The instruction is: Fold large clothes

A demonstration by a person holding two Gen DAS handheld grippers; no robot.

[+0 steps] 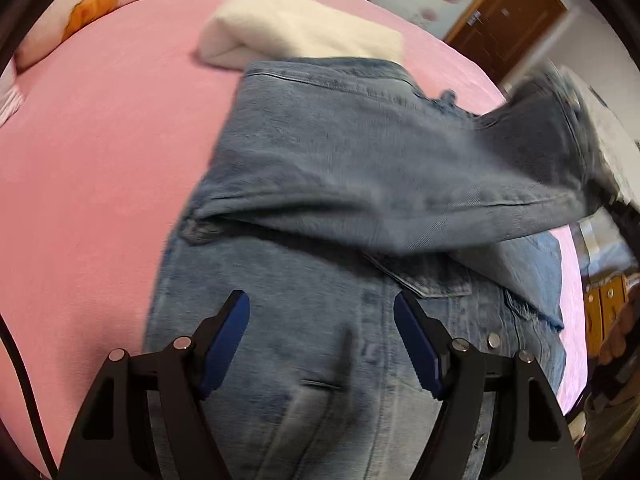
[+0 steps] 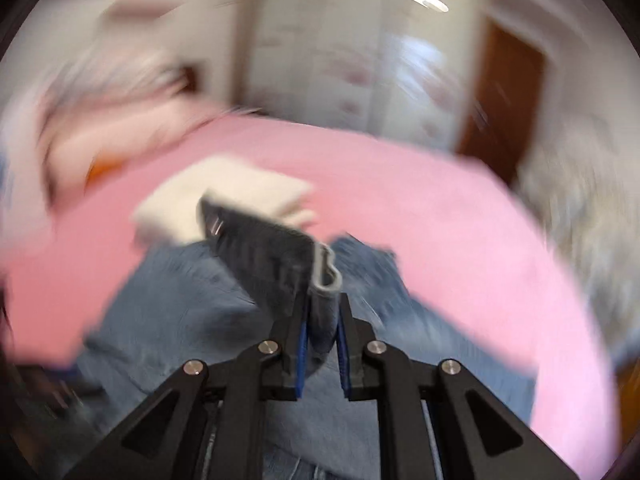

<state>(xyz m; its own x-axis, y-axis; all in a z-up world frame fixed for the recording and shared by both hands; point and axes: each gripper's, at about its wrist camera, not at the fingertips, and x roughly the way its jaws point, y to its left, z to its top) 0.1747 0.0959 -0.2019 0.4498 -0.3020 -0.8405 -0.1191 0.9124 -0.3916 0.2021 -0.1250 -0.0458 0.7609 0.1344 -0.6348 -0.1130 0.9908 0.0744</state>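
Note:
A blue denim jacket [image 1: 320, 184] lies spread on the pink bed [image 1: 100, 168]. One sleeve [image 1: 540, 152] is lifted and stretched toward the right edge of the left wrist view. My left gripper [image 1: 322, 308] is open and empty, hovering just above the jacket's front. My right gripper [image 2: 323, 304] is shut on the sleeve cuff [image 2: 280, 248], which sticks up between the blue pads and is held above the jacket [image 2: 180, 300]. The right wrist view is heavily blurred.
A folded cream garment [image 1: 296, 28] lies on the bed beyond the jacket; it also shows in the right wrist view [image 2: 224, 196]. A floral pillow [image 1: 88, 8] is at the far left. A wooden door [image 1: 508, 20] and wardrobe stand behind.

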